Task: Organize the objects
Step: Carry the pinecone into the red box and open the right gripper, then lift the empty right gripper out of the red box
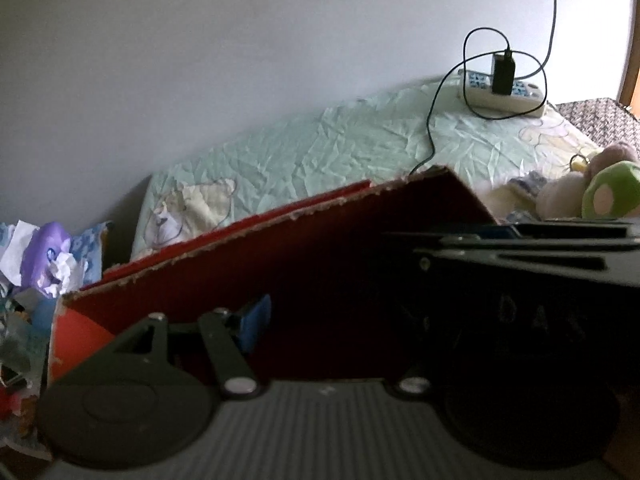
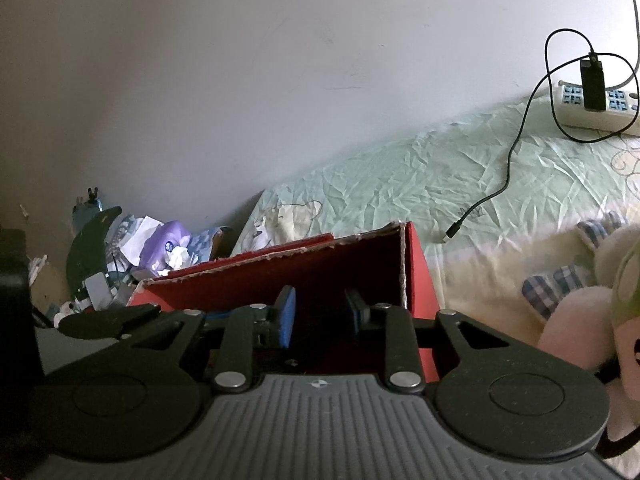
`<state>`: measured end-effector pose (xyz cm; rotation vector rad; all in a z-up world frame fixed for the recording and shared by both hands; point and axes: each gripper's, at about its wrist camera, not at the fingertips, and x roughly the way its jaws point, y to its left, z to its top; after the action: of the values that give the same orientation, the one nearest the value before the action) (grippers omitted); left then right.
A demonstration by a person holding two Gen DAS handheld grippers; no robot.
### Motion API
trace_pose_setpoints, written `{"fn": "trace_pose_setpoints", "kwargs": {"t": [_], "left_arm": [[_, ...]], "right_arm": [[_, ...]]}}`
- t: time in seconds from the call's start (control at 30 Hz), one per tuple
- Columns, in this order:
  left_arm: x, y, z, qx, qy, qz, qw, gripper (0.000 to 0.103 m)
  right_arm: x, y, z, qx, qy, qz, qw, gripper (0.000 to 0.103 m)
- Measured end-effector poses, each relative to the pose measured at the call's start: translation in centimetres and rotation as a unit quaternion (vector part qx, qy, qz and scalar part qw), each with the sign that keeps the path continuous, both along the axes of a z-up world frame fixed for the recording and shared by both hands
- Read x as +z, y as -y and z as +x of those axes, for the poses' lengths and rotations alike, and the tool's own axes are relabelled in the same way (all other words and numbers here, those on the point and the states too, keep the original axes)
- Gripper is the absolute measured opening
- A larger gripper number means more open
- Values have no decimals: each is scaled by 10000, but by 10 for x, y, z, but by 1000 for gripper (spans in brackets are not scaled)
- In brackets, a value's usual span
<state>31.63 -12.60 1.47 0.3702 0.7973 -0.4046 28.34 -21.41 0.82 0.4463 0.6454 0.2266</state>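
I see the red cardboard box with torn edges (image 2: pixel 280 280) on the bed's crinkled pale-green sheet (image 2: pixel 400 184), dead ahead at 12 o'clock. Right gripper (image 2: pixel 320 312) jaws parted and empty over the box's open top. Left gripper (image 1: pixel 360 312): one blue pad (image 1: pixel 256 320) visible, can't tell jaw state; white power strip (image 1: pixel 504 94) at 1 o'clock.

Plush toy (image 2: pixel 592 312) cut off rightward
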Motion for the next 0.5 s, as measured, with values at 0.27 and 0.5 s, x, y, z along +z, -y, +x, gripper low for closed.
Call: {"fn": "trace_pose_setpoints", "kwargs": {"t": [0.27,0.5], "left_arm": [[0,4,-3,62,167,185,9997,72],[1,5,-4,177,318,290,9989,72]], "right_arm": [[0,-1,-1,-15,38,0,10000,29],[0,-1,-2,-30,45,7,10000,29]]}}
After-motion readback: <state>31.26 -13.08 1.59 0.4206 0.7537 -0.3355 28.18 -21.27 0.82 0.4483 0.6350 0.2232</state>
